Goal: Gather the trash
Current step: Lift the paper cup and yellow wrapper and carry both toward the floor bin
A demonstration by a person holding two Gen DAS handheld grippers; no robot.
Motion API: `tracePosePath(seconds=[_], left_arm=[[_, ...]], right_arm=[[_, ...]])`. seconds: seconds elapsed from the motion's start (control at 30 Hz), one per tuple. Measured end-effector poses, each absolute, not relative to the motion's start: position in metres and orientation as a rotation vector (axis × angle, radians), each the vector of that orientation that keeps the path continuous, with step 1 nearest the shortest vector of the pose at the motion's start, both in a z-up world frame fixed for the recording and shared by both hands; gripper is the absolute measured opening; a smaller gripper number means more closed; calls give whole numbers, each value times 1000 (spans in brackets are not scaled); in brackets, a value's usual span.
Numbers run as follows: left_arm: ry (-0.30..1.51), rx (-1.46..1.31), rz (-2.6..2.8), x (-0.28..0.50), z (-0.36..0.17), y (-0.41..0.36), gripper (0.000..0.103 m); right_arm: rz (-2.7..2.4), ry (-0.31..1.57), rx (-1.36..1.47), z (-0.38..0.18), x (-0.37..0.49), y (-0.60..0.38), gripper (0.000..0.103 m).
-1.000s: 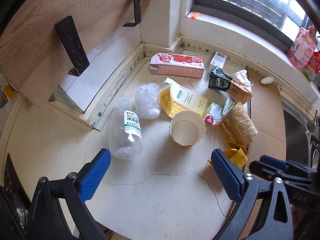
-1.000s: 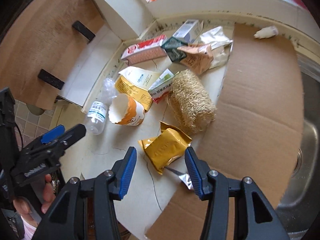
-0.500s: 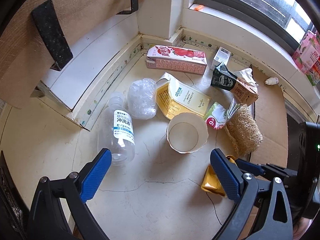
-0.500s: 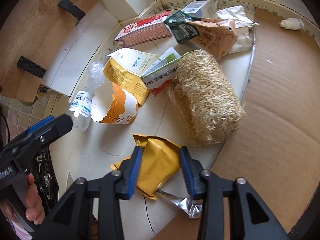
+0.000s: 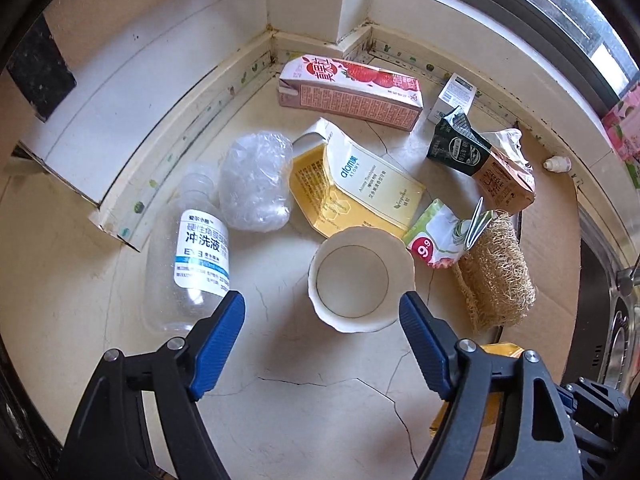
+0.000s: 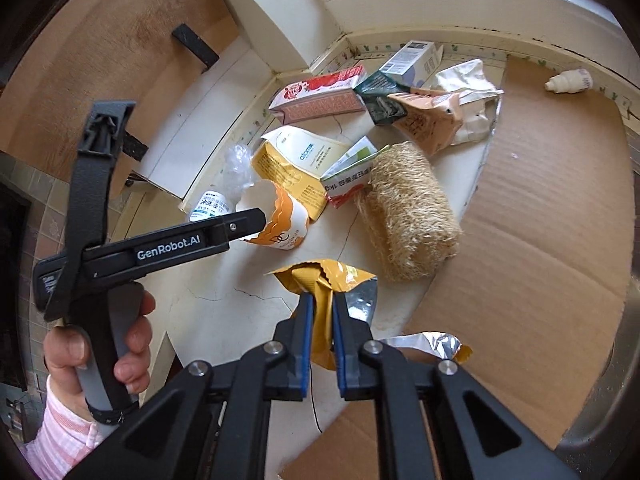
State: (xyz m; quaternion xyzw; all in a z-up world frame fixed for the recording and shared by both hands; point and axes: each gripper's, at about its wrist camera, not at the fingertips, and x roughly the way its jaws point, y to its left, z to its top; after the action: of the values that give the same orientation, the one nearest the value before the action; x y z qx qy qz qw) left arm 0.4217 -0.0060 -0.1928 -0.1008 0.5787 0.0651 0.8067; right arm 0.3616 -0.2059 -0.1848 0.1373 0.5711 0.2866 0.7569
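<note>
A white paper cup point(image 5: 356, 280) with an orange pattern lies on its side on the cracked counter, mouth toward the left wrist camera. My left gripper point(image 5: 320, 304) hangs over it with the cup between its blue pads. The jaws are closing; the left pad point(image 5: 224, 320) is still clear of the cup. In the right wrist view my right gripper point(image 6: 322, 300) is shut on a crumpled yellow foil wrapper point(image 6: 324, 276), whose silver lining sticks out to the right. A hand point(image 6: 100, 344) in a pink sleeve holds the left gripper's handle.
Around the cup lie a clear labelled bottle point(image 5: 196, 256), crumpled plastic point(image 5: 256, 180), a yellow-and-white pouch point(image 5: 360, 188), a pink carton point(image 5: 352, 92), a brown carton point(image 5: 500, 176) and a loofah point(image 5: 496, 276). A cardboard sheet point(image 6: 540, 220) covers the right side, next to a steel sink point(image 6: 616, 360).
My right gripper has shut on the yellow wrapper, which now stands crumpled between its pads. My left gripper has come down closer to the paper cup and its jaws have narrowed around it.
</note>
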Motion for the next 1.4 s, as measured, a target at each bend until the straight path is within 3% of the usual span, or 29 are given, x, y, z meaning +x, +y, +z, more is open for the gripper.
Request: tracePosePath(seconds=[0.23, 0.5, 0.57, 0.63, 1.03, 1.4], left_arm=[[1221, -266, 103, 419, -186, -10, 86], [1272, -202, 146, 439, -214, -18, 85], [1284, -214, 145, 441, -221, -17, 74], [1306, -234, 130, 442, -228, -16, 49], [1248, -190, 106, 419, -207, -32, 47], [1230, -140, 13, 317, -163, -42, 47]], right_arm=[[619, 1249, 317, -182, 359, -217, 9], [594, 1271, 351, -191, 364, -222, 9], [575, 1279, 363, -195, 366, -226, 9], [550, 1286, 381, -199, 368, -229, 8], [519, 1286, 418, -192, 361, -236, 8], [496, 1251, 419, -152, 309, -228, 8]])
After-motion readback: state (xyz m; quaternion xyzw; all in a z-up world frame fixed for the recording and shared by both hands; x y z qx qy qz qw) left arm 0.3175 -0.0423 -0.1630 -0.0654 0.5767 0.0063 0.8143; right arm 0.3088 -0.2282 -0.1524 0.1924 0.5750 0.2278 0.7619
